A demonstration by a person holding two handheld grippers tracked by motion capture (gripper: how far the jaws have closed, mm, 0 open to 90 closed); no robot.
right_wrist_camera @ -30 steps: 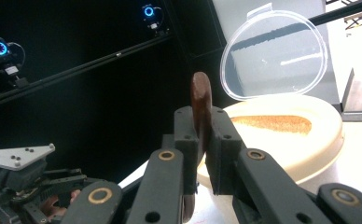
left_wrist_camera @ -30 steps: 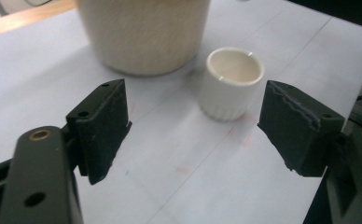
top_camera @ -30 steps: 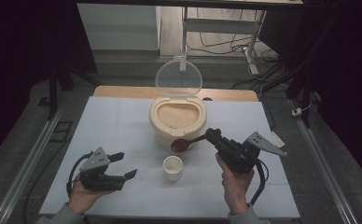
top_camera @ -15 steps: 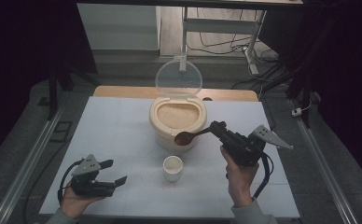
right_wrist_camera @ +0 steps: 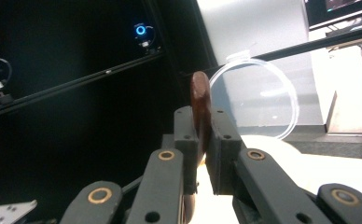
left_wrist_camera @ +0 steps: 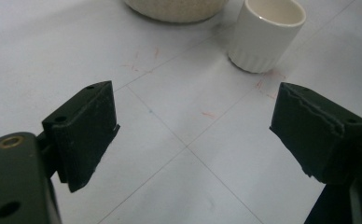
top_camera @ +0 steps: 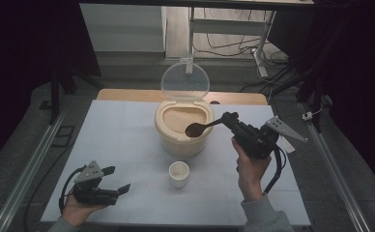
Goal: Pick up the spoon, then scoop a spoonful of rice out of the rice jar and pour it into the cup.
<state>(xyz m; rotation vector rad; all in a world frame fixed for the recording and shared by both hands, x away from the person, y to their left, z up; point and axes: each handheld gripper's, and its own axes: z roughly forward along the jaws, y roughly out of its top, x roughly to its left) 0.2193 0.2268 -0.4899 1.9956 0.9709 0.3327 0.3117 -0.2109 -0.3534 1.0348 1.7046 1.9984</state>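
Clamped in the right gripper [top_camera: 230, 118] is a brown wooden spoon [top_camera: 202, 127], its handle pinched between fully closed jaws. In the high view the spoon's long axis is seen running from the gripper toward the left and slightly down, with the bowl held over the right-hand rim of the cream rice container [top_camera: 183, 126], whose clear lid [top_camera: 185, 80] is stood open behind it. In the right gripper view the spoon [right_wrist_camera: 200, 105] is seen edge-on, rising above the jaws, so its bowl is foreshortened; whether anything lies in it cannot be made out.

Near the table's [top_camera: 118, 130] front left corner, the left gripper [top_camera: 118, 180] is held low with its jaws spread wide and nothing between them; they have just been opening. A small white cup [top_camera: 179, 173] is set in front of the container; in the left gripper view the cup [left_wrist_camera: 265, 35] is cut off at the top edge.
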